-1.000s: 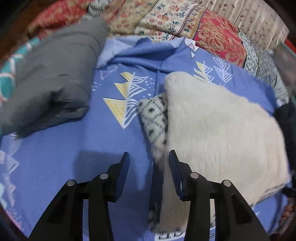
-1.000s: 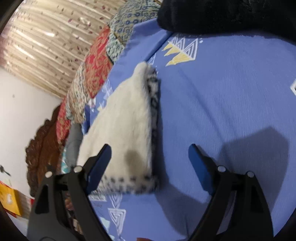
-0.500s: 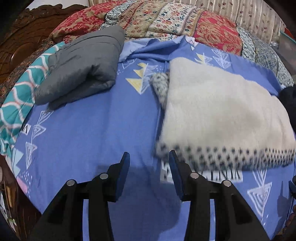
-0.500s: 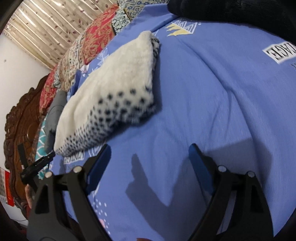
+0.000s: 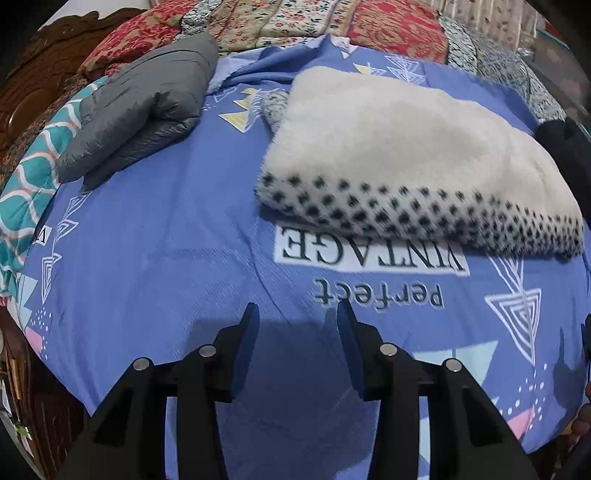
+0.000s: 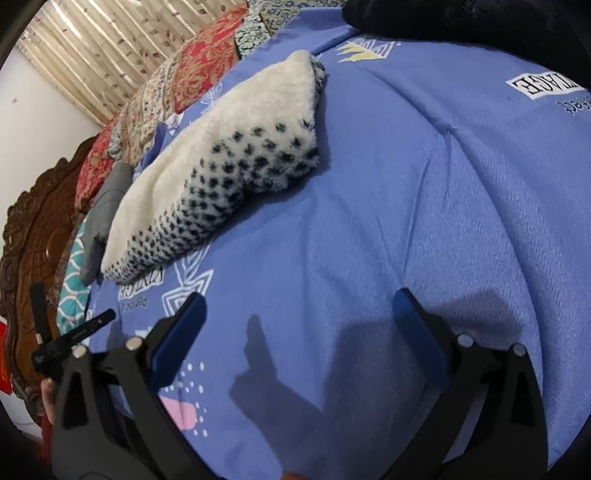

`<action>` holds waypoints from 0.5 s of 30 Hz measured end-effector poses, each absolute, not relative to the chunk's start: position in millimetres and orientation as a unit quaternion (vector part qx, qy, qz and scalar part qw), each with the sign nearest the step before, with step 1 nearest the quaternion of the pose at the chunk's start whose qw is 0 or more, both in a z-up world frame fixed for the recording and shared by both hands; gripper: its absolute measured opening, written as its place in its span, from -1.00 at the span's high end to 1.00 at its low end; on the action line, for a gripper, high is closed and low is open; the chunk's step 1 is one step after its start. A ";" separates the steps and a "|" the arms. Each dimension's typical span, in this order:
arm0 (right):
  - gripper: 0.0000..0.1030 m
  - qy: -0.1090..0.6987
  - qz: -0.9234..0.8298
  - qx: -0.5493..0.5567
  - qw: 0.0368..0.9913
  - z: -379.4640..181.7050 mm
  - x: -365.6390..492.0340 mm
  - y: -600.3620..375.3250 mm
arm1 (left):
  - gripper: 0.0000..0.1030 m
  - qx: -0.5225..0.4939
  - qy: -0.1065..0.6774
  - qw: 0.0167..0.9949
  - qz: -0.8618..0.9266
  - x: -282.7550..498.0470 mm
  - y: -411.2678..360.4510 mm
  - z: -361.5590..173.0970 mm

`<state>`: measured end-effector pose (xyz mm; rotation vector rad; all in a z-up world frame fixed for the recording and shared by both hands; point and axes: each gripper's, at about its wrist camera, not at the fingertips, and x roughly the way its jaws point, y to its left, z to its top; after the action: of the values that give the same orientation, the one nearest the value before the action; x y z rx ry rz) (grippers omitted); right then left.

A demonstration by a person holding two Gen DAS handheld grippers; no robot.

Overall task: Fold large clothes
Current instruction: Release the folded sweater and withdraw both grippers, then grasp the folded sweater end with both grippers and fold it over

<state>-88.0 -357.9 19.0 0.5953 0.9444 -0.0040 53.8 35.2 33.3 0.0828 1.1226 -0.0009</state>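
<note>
Left gripper hangs released over the blue bedsheet, jaws parted a little, nothing between them. My right gripper is spread wide, also empty, above bare sheet; its shadow falls on the cloth below.

Bedsheet: woven blue cotton, printed with white triangles and the words "perfect VINTAGE", read upside down from the left wrist. Its far corner is rucked up against a patchwork quilt in red and cream florals, cut off by the lens edge.

Folded fleece garment: thick cream pile, rough rectangle, lying flat on the sheet well ahead of both grippers. Near edge shows a white band with black diamond spots. What lies folded underneath is hidden.

Grey puffer jacket: smooth quilted nylon, folded, on the left by a teal wavy-patterned cover.

Dark furry mass at the right edge, possibly another garment; too cropped to tell.

Carved wooden headboard, partly out of frame.
</note>
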 end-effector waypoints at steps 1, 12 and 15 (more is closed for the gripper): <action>-0.88 0.449 0.000 0.279 0.849 19.0 -89.5 -357.2 | -0.26 0.041 0.532 0.846 -0.001 52.0 34.2 33.0; -0.88 0.440 0.004 0.233 0.867 15.7 -100.7 -343.5 | -0.26 0.067 0.545 0.836 -0.004 37.8 23.3 11.6; -0.88 0.433 0.007 0.228 0.872 14.8 -102.7 -342.7 | -0.26 0.077 0.544 0.836 -0.003 36.3 21.9 7.6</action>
<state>-102.7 -342.7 14.8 0.4770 0.9052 0.0141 36.3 21.9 7.6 0.1622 1.1515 -0.0057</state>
